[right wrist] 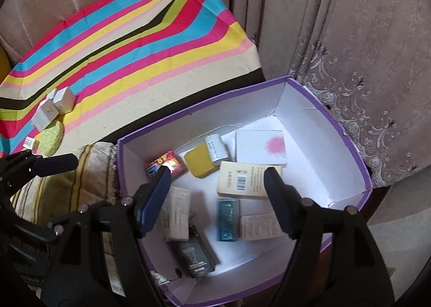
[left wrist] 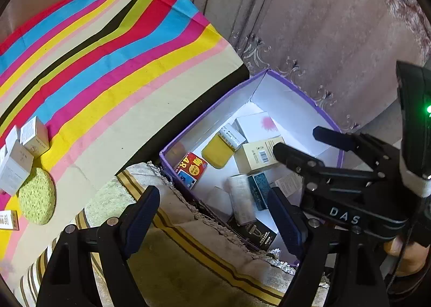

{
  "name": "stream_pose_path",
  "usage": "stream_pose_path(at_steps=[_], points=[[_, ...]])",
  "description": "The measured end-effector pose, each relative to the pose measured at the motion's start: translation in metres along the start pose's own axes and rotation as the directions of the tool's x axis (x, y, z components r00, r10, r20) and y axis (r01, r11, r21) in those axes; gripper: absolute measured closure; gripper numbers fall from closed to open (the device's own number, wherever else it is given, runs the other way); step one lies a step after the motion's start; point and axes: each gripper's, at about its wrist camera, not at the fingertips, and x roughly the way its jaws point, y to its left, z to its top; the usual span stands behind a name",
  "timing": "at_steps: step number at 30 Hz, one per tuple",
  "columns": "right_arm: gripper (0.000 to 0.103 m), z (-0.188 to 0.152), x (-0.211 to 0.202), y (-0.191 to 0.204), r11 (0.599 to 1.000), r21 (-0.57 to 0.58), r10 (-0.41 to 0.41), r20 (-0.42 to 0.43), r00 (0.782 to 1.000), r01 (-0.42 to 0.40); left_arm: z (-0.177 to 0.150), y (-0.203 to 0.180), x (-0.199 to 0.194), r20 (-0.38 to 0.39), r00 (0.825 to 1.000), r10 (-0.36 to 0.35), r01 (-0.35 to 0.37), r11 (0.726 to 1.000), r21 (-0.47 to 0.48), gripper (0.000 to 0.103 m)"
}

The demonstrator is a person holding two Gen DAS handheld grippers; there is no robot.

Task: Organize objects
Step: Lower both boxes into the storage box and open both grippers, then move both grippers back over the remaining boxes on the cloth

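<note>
box [right wrist: 350, 145] beneath gaping right gripper [right wrist: 218, 172] (empty)

Left gripper [left wrist: 215, 222]: black frame, 2 dark blue pads, silver screws. Right gripper [right wrist: 218, 196]: same, white "DAS" lettering, green LED.

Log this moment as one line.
left tool: open, empty | right tool: open, empty, over purple box | sponge, small white boxes: on striped cloth
</note>
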Motion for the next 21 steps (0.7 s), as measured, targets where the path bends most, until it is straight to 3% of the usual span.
stream_pose_path(at_steps=[10, 21], points=[[0.027, 0.001, -0.001, 0.020, 0.999, -0.029, 0.041, -0.005, 0.999, -0.041, -0.004, 0.032, -0.014, 0.032, 0.999, 0.028, -0.025, 0.995, -0.096, 0.020], [0.027, -0.003, -0.001, 0.073, 0.986, -0.122, 0.115, -0.029, 0.993, -0.117, -0.015, 0.070, -0.037, 0.071, 0.996, 0.055, -0.041, 0.982, -0.182, 0.020]])
